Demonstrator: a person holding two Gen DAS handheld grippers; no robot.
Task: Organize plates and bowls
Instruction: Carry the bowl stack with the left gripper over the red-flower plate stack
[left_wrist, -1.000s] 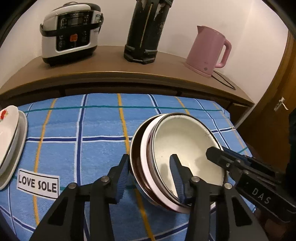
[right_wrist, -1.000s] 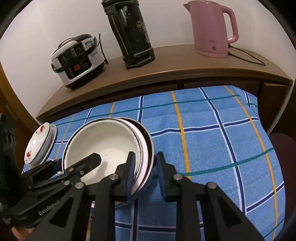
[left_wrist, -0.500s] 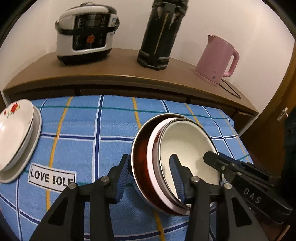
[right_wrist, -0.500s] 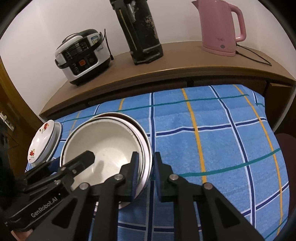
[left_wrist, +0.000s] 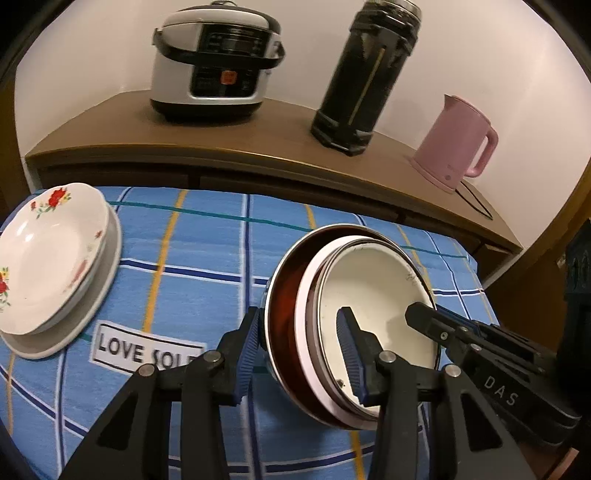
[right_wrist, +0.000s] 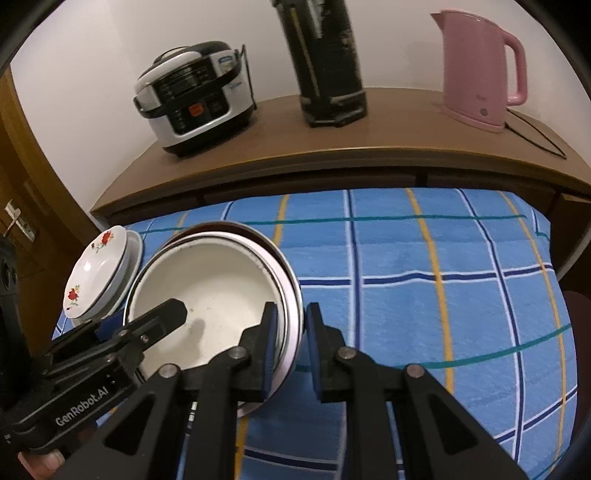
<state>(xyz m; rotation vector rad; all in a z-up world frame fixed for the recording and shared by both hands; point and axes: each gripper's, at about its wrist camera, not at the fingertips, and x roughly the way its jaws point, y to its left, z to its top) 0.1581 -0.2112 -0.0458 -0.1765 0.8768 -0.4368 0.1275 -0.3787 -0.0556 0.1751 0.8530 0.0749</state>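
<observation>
Enamel-white innermost bowl (left_wrist: 373, 295) sits nested in a pink-rimmed bowl (left_wrist: 303, 325) and a dark red outer bowl (left_wrist: 282, 306), the stack tilted at lower centre of the left wrist view above the blue checked cloth (left_wrist: 207, 258). Left tool (left_wrist: 299, 354): jaws closing across the stack's near wall, one pad outside, one inside. Right tool (right_wrist: 290, 343): jaws nearly together, clamped on the opposite rim. Stacked flowered plates (left_wrist: 48, 251) lie at the left edge, well apart.

Risk, as judged: the bowls are held only at two rim points, so uneven travel of the two tools could twist the stack, letting the inner bowl slide out or the rim slip from a pad. A tilted set-down could strike the plates or tip over on the soft cloth.
</observation>
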